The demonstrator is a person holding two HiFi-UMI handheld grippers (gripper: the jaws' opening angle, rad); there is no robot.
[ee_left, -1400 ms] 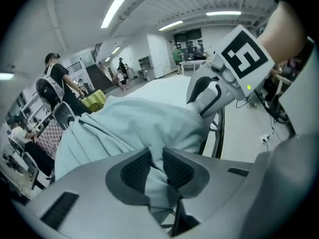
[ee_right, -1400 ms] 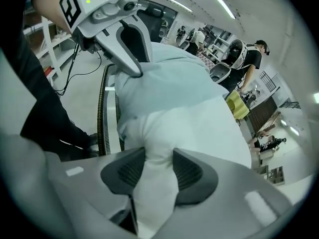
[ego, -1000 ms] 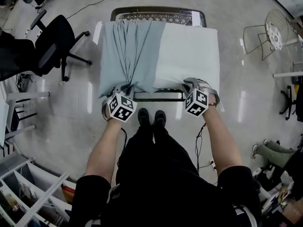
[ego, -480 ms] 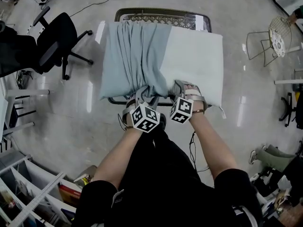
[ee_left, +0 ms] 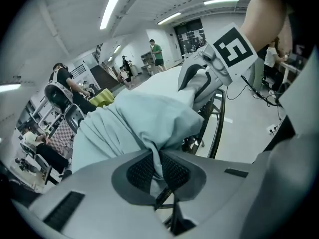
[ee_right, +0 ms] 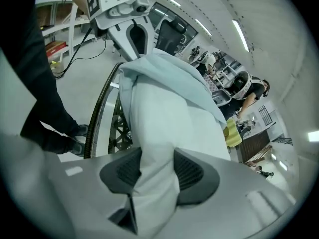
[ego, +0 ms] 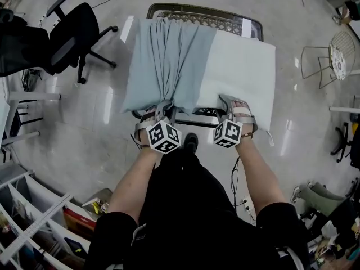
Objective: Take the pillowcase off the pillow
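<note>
A pillow (ego: 244, 72) lies on a metal-frame table (ego: 197, 13). Its pale bare right half shows, and the blue-grey pillowcase (ego: 163, 61) is bunched in folds over the left half. My left gripper (ego: 164, 111) is at the near edge, shut on a gathered bunch of pillowcase (ee_left: 144, 118); its jaws have just been closing on that cloth. My right gripper (ego: 229, 103) grips the bare pillow's near edge (ee_right: 169, 118), with its jaws just closed in on the pale fabric between the pads. In each gripper view the other gripper shows beside the pillow.
A black office chair (ego: 73, 32) stands left of the table and a wire chair (ego: 337, 49) at the far right. White shelving (ego: 34, 229) sits at the lower left. A cable (ego: 236, 179) runs on the floor. People stand in the room's background (ee_left: 157, 51).
Both grippers reached in toward the middle of the near edge, then drew back and apart. The left one now holds the gathered cloth nearer the middle than the corner it held before.
</note>
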